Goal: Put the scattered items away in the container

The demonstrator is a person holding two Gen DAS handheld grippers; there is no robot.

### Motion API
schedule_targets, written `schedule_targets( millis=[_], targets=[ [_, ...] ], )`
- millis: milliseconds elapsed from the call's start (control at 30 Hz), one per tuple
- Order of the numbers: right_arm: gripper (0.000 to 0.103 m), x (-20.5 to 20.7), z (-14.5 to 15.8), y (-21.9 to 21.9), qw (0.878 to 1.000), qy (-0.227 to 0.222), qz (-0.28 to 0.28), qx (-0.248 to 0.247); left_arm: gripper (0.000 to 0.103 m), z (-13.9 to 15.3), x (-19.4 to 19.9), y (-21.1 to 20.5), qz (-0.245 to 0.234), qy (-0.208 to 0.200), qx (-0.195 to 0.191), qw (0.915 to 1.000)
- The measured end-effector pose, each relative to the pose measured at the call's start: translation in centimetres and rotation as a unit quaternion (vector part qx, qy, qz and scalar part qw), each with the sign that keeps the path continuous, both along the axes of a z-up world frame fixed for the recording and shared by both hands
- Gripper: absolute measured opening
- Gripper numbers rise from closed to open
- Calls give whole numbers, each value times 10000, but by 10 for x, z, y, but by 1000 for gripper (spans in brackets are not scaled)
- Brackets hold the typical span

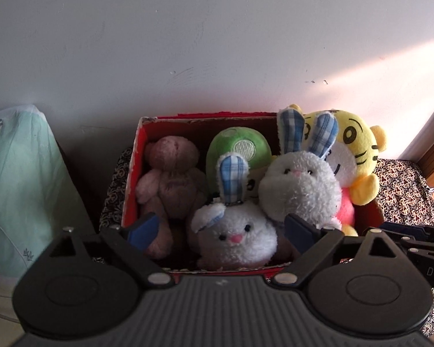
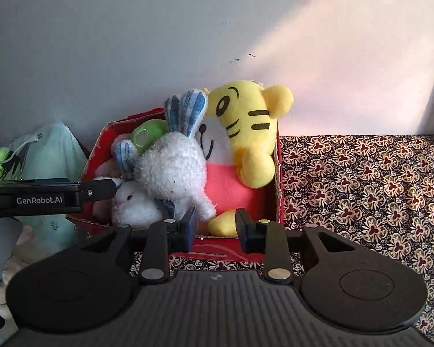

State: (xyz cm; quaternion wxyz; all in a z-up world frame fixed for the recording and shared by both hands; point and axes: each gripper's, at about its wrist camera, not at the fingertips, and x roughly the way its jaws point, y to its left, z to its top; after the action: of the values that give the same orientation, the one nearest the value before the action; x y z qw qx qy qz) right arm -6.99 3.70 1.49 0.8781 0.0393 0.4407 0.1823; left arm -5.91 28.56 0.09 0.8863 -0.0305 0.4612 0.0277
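Red box (image 1: pixel 133 173) packed with 5 plush toys sits just beyond both grippers: left gripper (image 1: pixel 222 228) spread wide, right gripper (image 2: pixel 215 228) half-parted, each grasping nothing.

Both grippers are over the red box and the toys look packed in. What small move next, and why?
Probably lift both clear. The left gripper stands open over the white rabbit, the right gripper holds nothing, and every toy in view sits in the red box.

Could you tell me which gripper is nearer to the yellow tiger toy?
Right. The right gripper sits just before the yellow tiger toy; the left gripper straddles the small white rabbit.
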Motion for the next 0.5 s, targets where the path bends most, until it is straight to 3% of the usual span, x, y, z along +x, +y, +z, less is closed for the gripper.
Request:
schedule_targets(
  millis=[133, 200, 267, 433, 500],
  targets=[
    [57, 2, 7, -2, 9998, -102, 125, -134, 99, 2, 0, -10, 286, 123, 311, 9990],
    [59, 6, 8, -5, 9997, -87, 158, -190, 100, 8, -2, -11, 508, 49, 400, 9979],
    [60, 10, 9, -7, 9994, 11, 212, -272, 102, 15, -5, -11, 710, -55, 395, 9967],
    [80, 10, 19, -6, 9968, -96, 495, -624, 102, 28, -3, -7, 1404, -102, 201, 9898],
    [82, 14, 23, -7, 9968, 4, 544, -588, 102, 34, -4, -9, 1529, -141, 225, 9879]
  ],
)
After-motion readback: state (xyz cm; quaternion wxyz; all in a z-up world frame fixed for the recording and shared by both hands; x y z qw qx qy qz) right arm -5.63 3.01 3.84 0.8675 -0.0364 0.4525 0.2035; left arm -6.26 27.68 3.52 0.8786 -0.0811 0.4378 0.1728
